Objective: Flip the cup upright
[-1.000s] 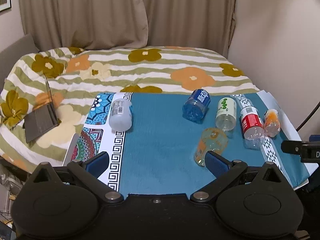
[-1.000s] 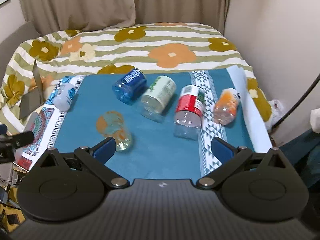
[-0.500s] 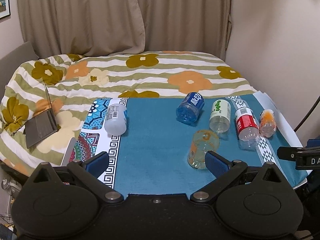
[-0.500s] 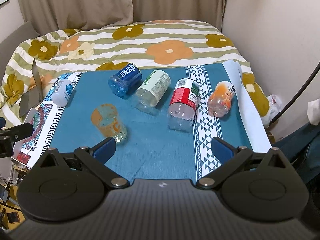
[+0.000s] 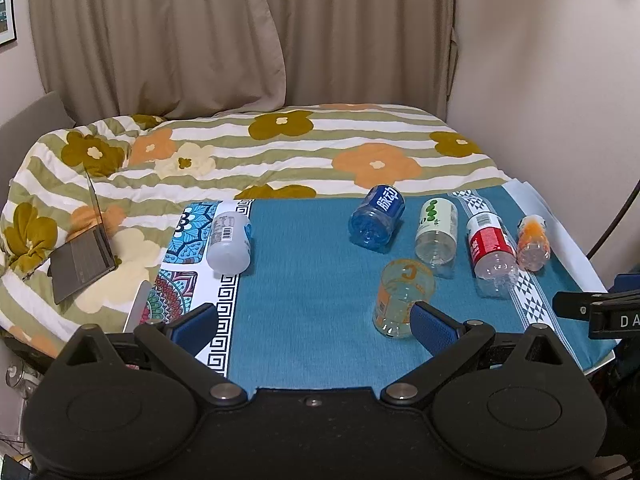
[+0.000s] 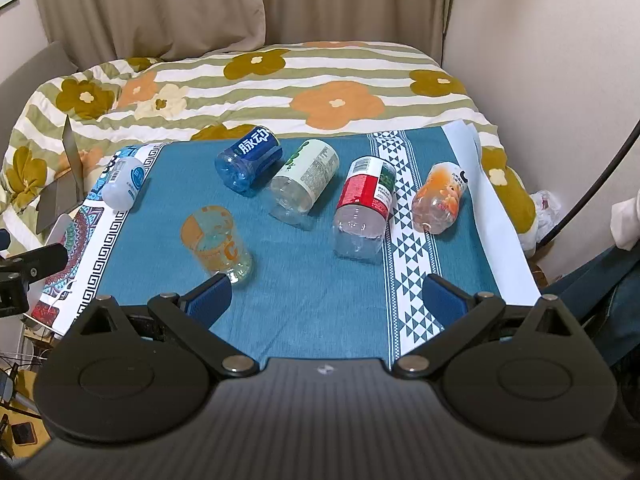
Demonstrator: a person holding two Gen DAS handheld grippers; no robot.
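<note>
Several cut-bottle cups lie on their sides on a blue cloth [image 5: 312,280]. A clear cup with orange print [image 5: 400,296] lies nearest, also in the right wrist view [image 6: 216,240]. Behind it lie a blue cup [image 5: 376,216], a white-green cup [image 5: 436,226], a red-label cup [image 5: 490,248], an orange cup [image 5: 532,238], and a white cup [image 5: 229,240] far left. My left gripper [image 5: 312,326] is open and empty; its right fingertip [image 5: 430,324] is beside the orange-print cup. My right gripper [image 6: 326,300] is open and empty above the cloth's near edge.
The cloth covers a table against a bed with a flowered quilt [image 5: 280,148]. A laptop [image 5: 82,256] stands open on the quilt at left. Curtains [image 5: 240,32] and a wall lie behind. A dark cable [image 6: 600,176] hangs at right.
Both grippers have pulled back and risen, so the cups sit lower and farther in view. The cups have not moved. Both jaws stay open.
</note>
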